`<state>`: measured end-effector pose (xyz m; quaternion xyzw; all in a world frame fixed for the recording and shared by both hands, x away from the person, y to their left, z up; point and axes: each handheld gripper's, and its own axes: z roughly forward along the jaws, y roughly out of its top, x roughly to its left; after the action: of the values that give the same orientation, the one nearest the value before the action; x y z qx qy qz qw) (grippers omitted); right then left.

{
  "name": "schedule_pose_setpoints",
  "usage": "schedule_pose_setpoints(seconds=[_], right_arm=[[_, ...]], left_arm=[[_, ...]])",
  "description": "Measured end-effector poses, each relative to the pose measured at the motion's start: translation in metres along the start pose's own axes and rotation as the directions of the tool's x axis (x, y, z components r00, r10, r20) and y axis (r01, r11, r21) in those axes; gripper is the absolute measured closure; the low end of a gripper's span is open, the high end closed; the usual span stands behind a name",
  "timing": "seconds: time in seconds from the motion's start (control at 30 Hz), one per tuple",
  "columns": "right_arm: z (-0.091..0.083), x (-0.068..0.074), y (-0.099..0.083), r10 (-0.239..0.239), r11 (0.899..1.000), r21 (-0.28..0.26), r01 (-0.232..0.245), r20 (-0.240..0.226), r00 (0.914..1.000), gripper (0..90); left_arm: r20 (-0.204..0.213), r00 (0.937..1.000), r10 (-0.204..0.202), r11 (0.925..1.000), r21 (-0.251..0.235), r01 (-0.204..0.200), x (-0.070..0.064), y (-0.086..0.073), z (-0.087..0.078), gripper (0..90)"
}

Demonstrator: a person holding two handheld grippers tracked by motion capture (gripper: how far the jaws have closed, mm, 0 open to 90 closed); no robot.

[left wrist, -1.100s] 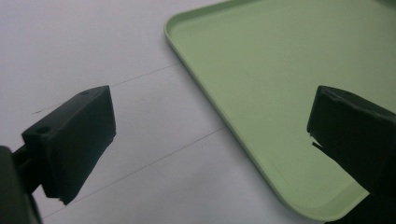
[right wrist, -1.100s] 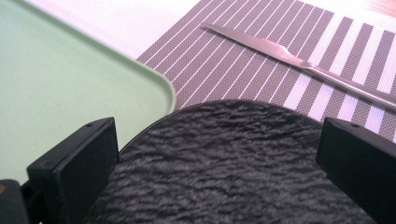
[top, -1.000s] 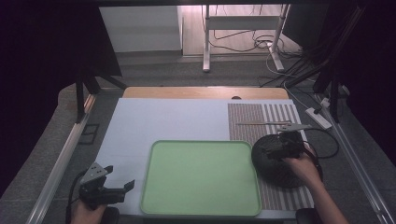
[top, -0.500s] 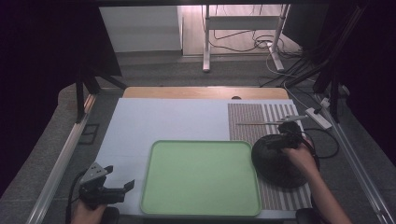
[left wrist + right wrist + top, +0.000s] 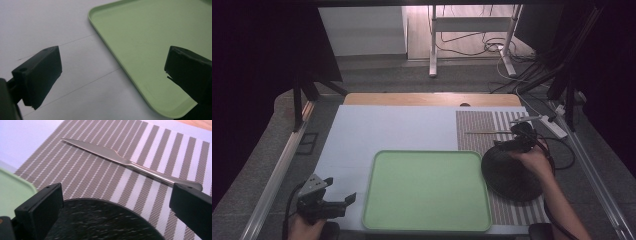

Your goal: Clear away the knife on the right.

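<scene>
Step in hand: I judge I'm lining up my right gripper (image 5: 521,134) over the far rim of the black plate (image 5: 511,172), either to take hold of it or to go on to the knife (image 5: 130,164) beyond it.
Right gripper: jaws spread wide, nothing between them; in the right gripper view the plate's rim curves just below and between the two jaws.
Plate: sits flat on the striped placemat (image 5: 477,131), directly under my right gripper and reaching back toward me, its near-left edge just beside the green tray (image 5: 427,192).
Knife: lies ahead of the right gripper on the placemat, handle end close to the right jaw, blade pointing away to the left.
Left gripper (image 5: 324,200): also wide open and empty, hanging over the bare white tabletop (image 5: 50,27), with the tray's near corner just ahead and to its right.
How I'd grip well: if it's the plate, I'd drop one jaw outside the rim and one inside, squarely across the rim, then close firmly; the dark surface looks slick, so a shallow bite could slip.
What to watch: the knife handle is close to my right jaw, so I'd keep that jaw off it while lowering.
Carry: I'd lift the plate level and clear the tray's raised lip (image 5: 110,53) before moving over it.
Left side: I'd leave it parked, apart from the tray.
</scene>
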<state>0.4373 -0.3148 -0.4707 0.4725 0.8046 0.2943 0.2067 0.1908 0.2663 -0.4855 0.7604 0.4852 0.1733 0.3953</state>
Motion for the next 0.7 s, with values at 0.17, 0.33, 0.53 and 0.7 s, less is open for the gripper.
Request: schedule_pose_setpoints(seconds=[0.17,0.33,0.53,0.7], right_arm=[[0.006,-0.012,0.004,0.015,0.999,0.03,-0.014,-0.003,0.9999,0.0],[0.013,-0.02,0.008,-0.003,0.999,0.05,0.002,0.027,0.9996,8.6],[0.016,-0.03,0.012,-0.001,0.999,0.053,-0.002,0.055,0.9985,35.6],[0.02,-0.04,0.019,0.015,0.997,0.081,-0.017,0.02,0.9997,65.1]], left_arm=[[0.0,1.0,0.0,1.0,0.0,0.0,0.0,0.0,0.0,2.1],[0.0,1.0,0.002,1.0,0.0,-0.002,0.0,0.0,0.0,2.4],[0.0,1.0,0.002,1.0,0.0,-0.002,0.0,0.0,0.0,2.5],[0.0,1.0,0.004,1.0,0.002,-0.004,0.0,0.0,0.0,2.6]])
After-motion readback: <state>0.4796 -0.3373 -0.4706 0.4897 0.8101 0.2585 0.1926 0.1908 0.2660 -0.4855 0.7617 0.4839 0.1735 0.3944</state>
